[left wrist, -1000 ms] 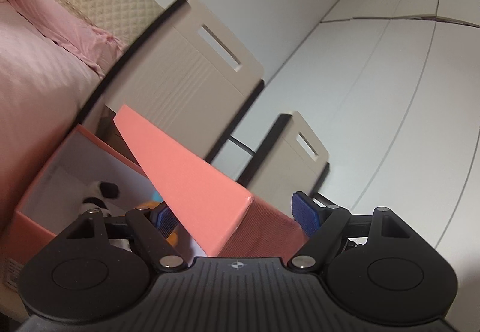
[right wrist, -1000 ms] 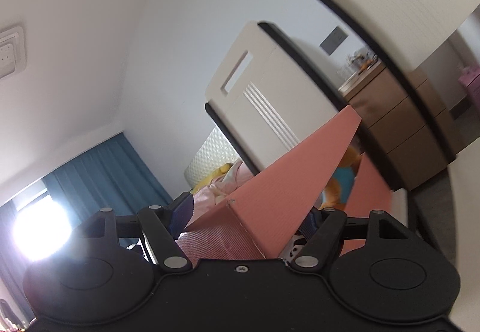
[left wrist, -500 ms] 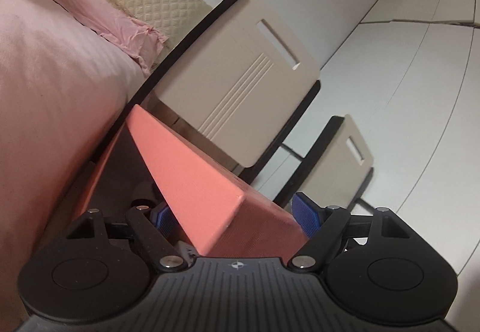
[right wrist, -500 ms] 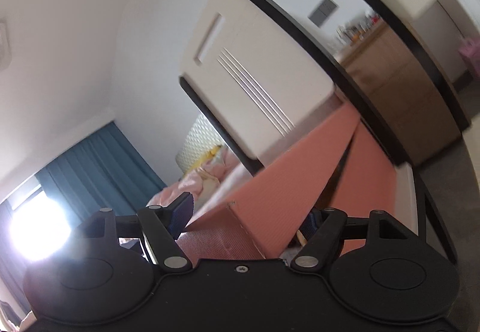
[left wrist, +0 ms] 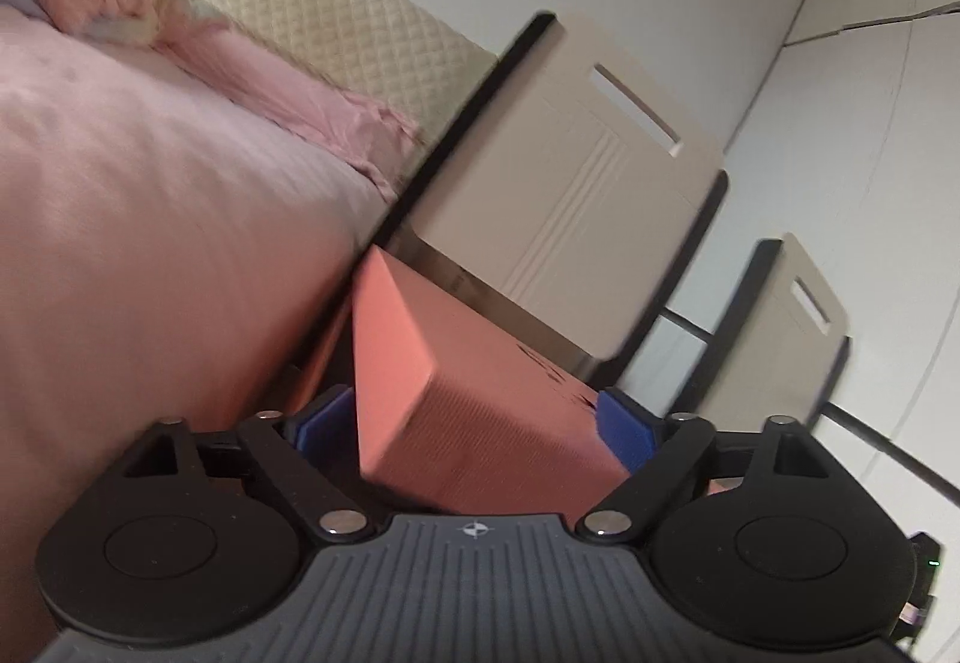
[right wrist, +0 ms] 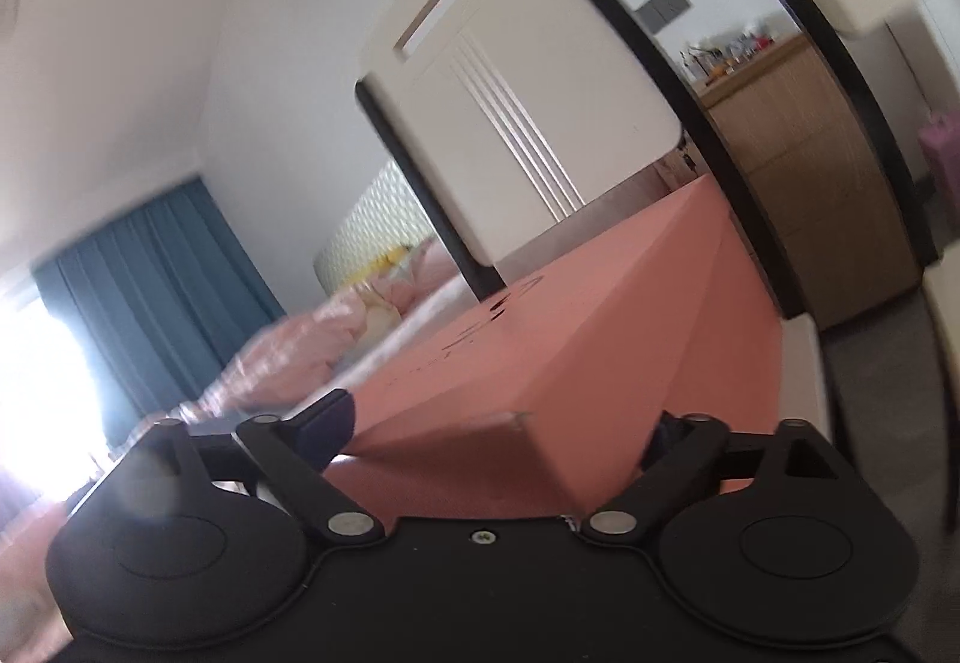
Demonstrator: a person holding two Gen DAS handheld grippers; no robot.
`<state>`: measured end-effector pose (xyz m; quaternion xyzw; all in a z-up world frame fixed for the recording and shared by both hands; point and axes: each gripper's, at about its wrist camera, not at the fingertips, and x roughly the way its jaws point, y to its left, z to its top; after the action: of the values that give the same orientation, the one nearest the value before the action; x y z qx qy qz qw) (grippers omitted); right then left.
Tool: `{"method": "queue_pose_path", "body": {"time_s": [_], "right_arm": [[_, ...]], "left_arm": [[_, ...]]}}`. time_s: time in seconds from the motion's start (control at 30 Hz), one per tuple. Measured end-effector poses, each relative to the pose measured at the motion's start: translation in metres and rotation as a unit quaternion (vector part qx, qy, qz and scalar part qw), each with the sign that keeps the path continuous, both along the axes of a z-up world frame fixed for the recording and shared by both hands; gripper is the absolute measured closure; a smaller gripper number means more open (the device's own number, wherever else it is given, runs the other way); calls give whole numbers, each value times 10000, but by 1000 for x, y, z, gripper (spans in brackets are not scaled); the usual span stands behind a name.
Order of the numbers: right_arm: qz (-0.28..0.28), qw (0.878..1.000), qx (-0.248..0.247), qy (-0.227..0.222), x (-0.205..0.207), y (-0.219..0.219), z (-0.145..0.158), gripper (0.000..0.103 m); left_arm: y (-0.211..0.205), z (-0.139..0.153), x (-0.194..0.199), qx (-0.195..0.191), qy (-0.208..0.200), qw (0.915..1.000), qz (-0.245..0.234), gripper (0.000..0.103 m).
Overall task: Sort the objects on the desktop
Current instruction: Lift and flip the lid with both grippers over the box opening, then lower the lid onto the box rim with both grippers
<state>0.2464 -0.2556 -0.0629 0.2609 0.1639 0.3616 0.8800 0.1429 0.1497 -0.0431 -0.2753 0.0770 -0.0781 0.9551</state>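
Note:
A salmon-pink box lid [left wrist: 480, 399] fills the space between the blue pads of my left gripper [left wrist: 474, 423], which is shut on one end of it. The same lid [right wrist: 558, 351], with dark lettering on its top face, sits between the pads of my right gripper [right wrist: 498, 429], shut on its other end. The lid lies nearly level over the pink box; a strip of the box's side [left wrist: 321, 357] shows below it at the left. The toys inside are hidden.
Two beige chairs with black frames [left wrist: 576, 195] [right wrist: 510, 75] stand just behind the box. A bed with pink bedding [left wrist: 150, 219] lies to the left. A wooden dresser [right wrist: 798, 153] and blue curtains [right wrist: 156, 267] are in the background.
The lid has tipped down from a steep open angle until it lies nearly flat over the box. The toys inside have gone out of sight. Both grippers moved with it.

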Motion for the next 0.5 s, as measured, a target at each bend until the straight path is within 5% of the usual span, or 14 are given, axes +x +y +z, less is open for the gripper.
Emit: {"method": "queue_pose_path", "body": {"time_s": [0.17,0.3,0.5], "right_arm": [[-36,9972,-745,-103,-5,11,17,1],[4,9948,-864,531,5,4,15,0],[-202,9918,-1175,459,-6,-16,19,1]], "left_arm": [[-6,3,-9,154,-168,9994,245,12],[-12,3,-8,283,-125,9990,333,11],[-16,0,-8,337,-71,9987,383,11]]}}
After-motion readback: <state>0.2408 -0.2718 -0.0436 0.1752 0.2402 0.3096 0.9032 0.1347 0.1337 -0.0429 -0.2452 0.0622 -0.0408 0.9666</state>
